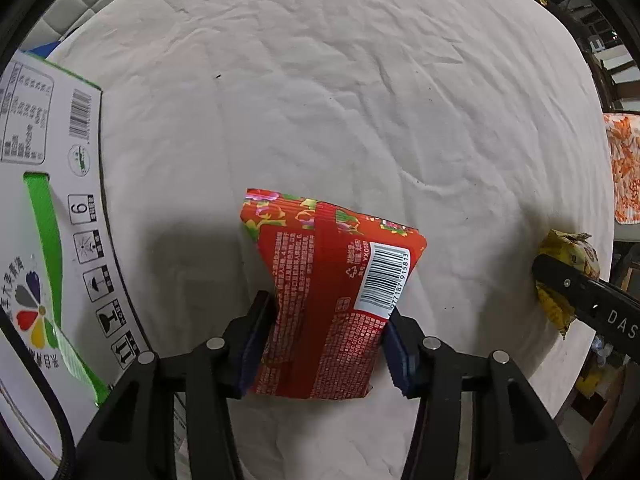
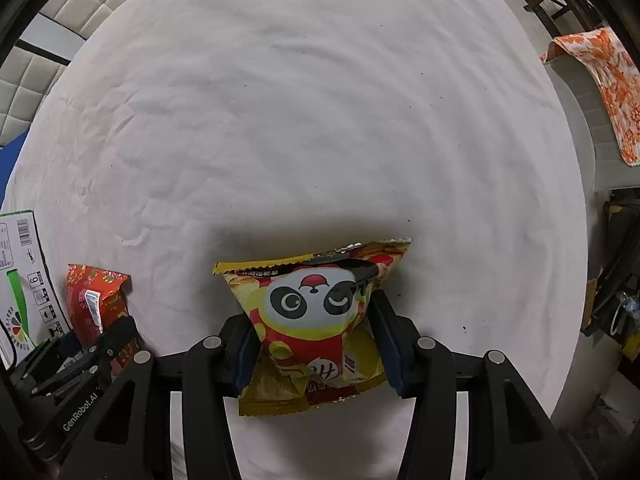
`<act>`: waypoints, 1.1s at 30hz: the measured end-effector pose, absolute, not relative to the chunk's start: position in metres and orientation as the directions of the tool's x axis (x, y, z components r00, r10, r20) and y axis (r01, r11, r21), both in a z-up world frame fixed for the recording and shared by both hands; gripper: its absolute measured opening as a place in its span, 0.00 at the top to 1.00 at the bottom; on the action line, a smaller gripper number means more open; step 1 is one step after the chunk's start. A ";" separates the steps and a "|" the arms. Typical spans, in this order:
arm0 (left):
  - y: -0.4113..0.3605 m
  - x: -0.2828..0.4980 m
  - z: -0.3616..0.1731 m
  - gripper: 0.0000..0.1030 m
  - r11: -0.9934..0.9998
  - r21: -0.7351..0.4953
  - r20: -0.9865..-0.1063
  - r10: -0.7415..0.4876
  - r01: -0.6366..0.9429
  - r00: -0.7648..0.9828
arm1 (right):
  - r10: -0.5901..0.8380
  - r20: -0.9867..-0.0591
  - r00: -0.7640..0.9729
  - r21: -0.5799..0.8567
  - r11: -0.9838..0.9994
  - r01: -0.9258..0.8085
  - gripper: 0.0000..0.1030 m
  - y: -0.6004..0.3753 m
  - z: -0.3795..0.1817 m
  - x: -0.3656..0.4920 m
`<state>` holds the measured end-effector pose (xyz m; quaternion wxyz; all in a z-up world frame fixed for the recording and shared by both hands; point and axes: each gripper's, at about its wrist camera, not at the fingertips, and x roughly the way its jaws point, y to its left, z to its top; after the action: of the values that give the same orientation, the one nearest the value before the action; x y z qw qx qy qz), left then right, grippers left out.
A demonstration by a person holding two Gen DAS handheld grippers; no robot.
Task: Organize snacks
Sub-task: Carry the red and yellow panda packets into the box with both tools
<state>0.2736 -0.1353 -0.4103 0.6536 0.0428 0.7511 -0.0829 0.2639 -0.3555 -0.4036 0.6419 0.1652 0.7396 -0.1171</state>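
My left gripper (image 1: pixel 326 344) is shut on a red snack bag (image 1: pixel 332 280) with a white barcode, held just above the white cloth (image 1: pixel 320 100). My right gripper (image 2: pixel 312 340) is shut on a yellow snack bag (image 2: pixel 316 308) printed with a panda face. In the left wrist view that yellow bag (image 1: pixel 568 276) shows at the far right with the right gripper's black finger across it. In the right wrist view the red bag (image 2: pixel 94 300) shows at the lower left, in the left gripper's hold. A white cardboard box (image 1: pixel 44 200) with green trim stands left of the red bag.
The white cloth (image 2: pixel 300 120) covers a round table. An orange patterned cloth (image 2: pixel 608 92) lies over a chair at the right, beyond the table's edge. A padded wall (image 2: pixel 60 28) lies behind at the upper left. The box (image 2: pixel 20 280) sits at the table's left edge.
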 end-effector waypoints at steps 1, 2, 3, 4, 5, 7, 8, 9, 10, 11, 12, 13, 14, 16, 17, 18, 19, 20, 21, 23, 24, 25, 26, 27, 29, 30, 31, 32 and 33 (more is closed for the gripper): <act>-0.134 0.271 -0.410 0.54 0.984 -0.068 -0.990 -0.046 0.166 -0.136 | 0.094 -0.988 -0.119 0.039 0.917 0.397 0.49 -0.354 -0.403 0.264; -0.138 0.267 -0.411 0.54 0.984 -0.067 -0.990 -0.046 0.163 -0.133 | 0.090 -0.989 -0.116 0.036 0.917 0.397 0.51 -0.354 -0.403 0.264; -0.139 0.262 -0.411 0.55 0.985 -0.067 -0.990 -0.046 0.160 -0.129 | 0.084 -0.990 -0.113 0.033 0.919 0.394 0.53 -0.353 -0.402 0.264; -0.138 0.260 -0.410 0.56 0.985 -0.067 -0.991 -0.047 0.158 -0.125 | 0.074 -0.991 -0.111 0.026 0.922 0.385 0.54 -0.355 -0.401 0.263; -0.135 0.259 -0.408 0.56 0.986 -0.067 -0.992 -0.048 0.155 -0.120 | 0.059 -0.993 -0.107 0.014 0.926 0.376 0.55 -0.352 -0.399 0.262; -0.135 0.255 -0.407 0.57 0.986 -0.073 -0.992 -0.056 0.151 -0.114 | 0.042 -0.994 -0.100 0.003 0.933 0.360 0.56 -0.354 -0.397 0.257; -0.135 0.253 -0.404 0.57 0.986 -0.077 -0.992 -0.060 0.150 -0.111 | 0.040 -0.995 -0.096 0.003 0.935 0.355 0.56 -0.352 -0.394 0.254; -0.134 0.250 -0.401 0.57 0.985 -0.079 -0.992 -0.063 0.151 -0.105 | 0.041 -0.995 -0.092 0.006 0.938 0.348 0.57 -0.349 -0.390 0.252; -0.131 0.251 -0.397 0.58 0.985 -0.078 -0.993 -0.063 0.154 -0.100 | 0.040 -0.995 -0.086 0.009 0.940 0.342 0.57 -0.346 -0.386 0.251; -0.130 0.248 -0.393 0.58 0.985 -0.074 -0.994 -0.060 0.158 -0.090 | 0.038 -0.996 -0.078 0.010 0.942 0.335 0.57 -0.343 -0.381 0.249; -0.129 0.244 -0.388 0.58 0.984 -0.073 -0.995 -0.060 0.163 -0.079 | 0.034 -0.997 -0.067 0.011 0.945 0.326 0.57 -0.339 -0.377 0.246; -0.129 0.239 -0.385 0.58 0.984 -0.073 -0.996 -0.062 0.166 -0.070 | 0.028 -0.998 -0.056 0.009 0.949 0.316 0.57 -0.335 -0.371 0.245; -0.129 0.235 -0.379 0.58 0.983 -0.077 -0.996 -0.068 0.167 -0.059 | 0.025 -0.999 -0.038 0.012 0.953 0.303 0.57 -0.330 -0.362 0.242; -0.128 0.228 -0.368 0.59 0.981 -0.088 -0.996 -0.082 0.171 -0.040 | 0.025 -1.000 -0.013 0.021 0.959 0.282 0.57 -0.321 -0.349 0.238; -0.127 0.225 -0.361 0.59 0.981 -0.094 -0.996 -0.090 0.172 -0.028 | 0.030 -1.000 -0.002 0.028 0.961 0.275 0.57 -0.316 -0.343 0.236; -0.126 0.223 -0.355 0.59 0.980 -0.101 -0.995 -0.099 0.172 -0.017 | 0.031 -0.999 0.008 0.032 0.963 0.266 0.58 -0.312 -0.336 0.234; -0.126 0.220 -0.347 0.59 0.979 -0.108 -0.994 -0.109 0.174 -0.003 | 0.032 -0.999 0.020 0.036 0.966 0.257 0.58 -0.307 -0.329 0.231; -0.125 0.216 -0.336 0.59 0.977 -0.116 -0.992 -0.121 0.179 0.019 | 0.036 -0.999 0.036 0.043 0.968 0.246 0.58 -0.301 -0.320 0.227; -0.124 0.212 -0.327 0.59 0.975 -0.121 -0.991 -0.130 0.184 0.038 | 0.036 -0.998 0.048 0.046 0.970 0.237 0.58 -0.296 -0.311 0.225; -0.120 0.207 -0.305 0.59 0.973 -0.136 -0.985 -0.152 0.188 0.076 | 0.031 -0.997 0.072 0.047 0.975 0.218 0.58 -0.285 -0.294 0.219; -0.117 0.204 -0.296 0.59 0.971 -0.145 -0.982 -0.165 0.188 0.091 | 0.033 -0.996 0.082 0.049 0.977 0.209 0.58 -0.282 -0.287 0.218; -0.113 0.204 -0.287 0.59 0.970 -0.153 -0.979 -0.175 0.188 0.103 | 0.037 -0.995 0.091 0.054 0.978 0.199 0.58 -0.278 -0.280 0.216; -0.109 0.203 -0.277 0.59 0.969 -0.162 -0.975 -0.186 0.188 0.121 | 0.043 -0.994 0.100 0.061 0.980 0.189 0.58 -0.273 -0.272 0.213; -0.103 0.201 -0.266 0.59 0.968 -0.170 -0.971 -0.197 0.185 0.138 | 0.050 -0.993 0.111 0.070 0.981 0.180 0.58 -0.268 -0.264 0.210; -0.090 0.203 -0.248 0.59 0.966 -0.186 -0.962 -0.216 0.179 0.168 | 0.061 -0.990 0.128 0.082 0.983 0.165 0.58 -0.258 -0.250 0.208; -0.081 0.204 -0.240 0.59 0.966 -0.191 -0.957 -0.223 0.175 0.185 | 0.070 -0.988 0.140 0.091 0.984 0.154 0.58 -0.251 -0.242 0.207; -0.073 0.204 -0.231 0.59 0.965 -0.196 -0.953 -0.229 0.171 0.199 | 0.076 -0.986 0.150 0.098 0.985 0.142 0.58 -0.245 -0.235 0.205; -0.059 0.209 -0.218 0.59 0.965 -0.202 -0.947 -0.236 0.166 0.217 | 0.079 -0.984 0.159 0.101 0.986 0.132 0.58 -0.237 -0.228 0.206; -0.053 0.210 -0.212 0.59 0.966 -0.204 -0.944 -0.238 0.162 0.229 | 0.084 -0.982 0.168 0.105 0.987 0.120 0.58 -0.229 -0.220 0.204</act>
<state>0.2096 -0.0525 -0.2121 0.7834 -0.0310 0.6075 -0.1276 0.2043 -0.2290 -0.2202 0.7601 0.0792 0.6449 -0.0119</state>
